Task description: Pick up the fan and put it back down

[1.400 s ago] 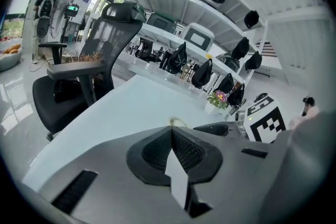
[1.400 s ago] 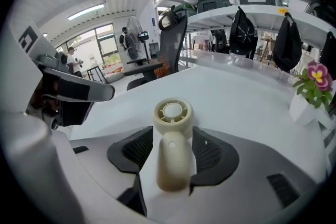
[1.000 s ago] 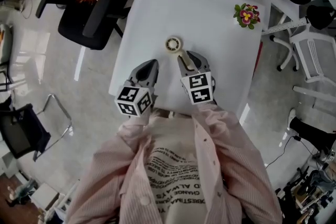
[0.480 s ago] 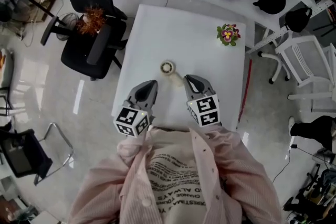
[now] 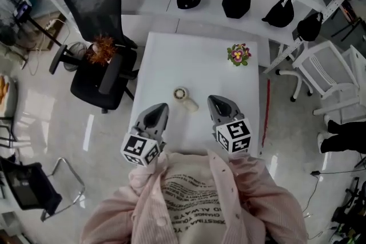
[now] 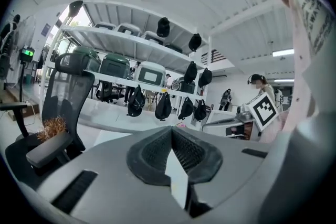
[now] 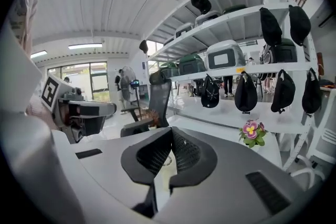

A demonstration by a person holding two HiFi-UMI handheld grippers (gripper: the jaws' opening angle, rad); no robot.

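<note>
Head view: small white fan (image 5: 182, 95) seen lying on white table (image 5: 200, 60), clear of both grippers. Gripper views: left gripper (image 6: 171, 128) and right gripper (image 7: 171, 130) jaws recorded together, nothing between

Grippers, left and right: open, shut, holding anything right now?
Left gripper: shut, holding nothing.
Right gripper: shut, holding nothing; the fan lies on the table.
</note>
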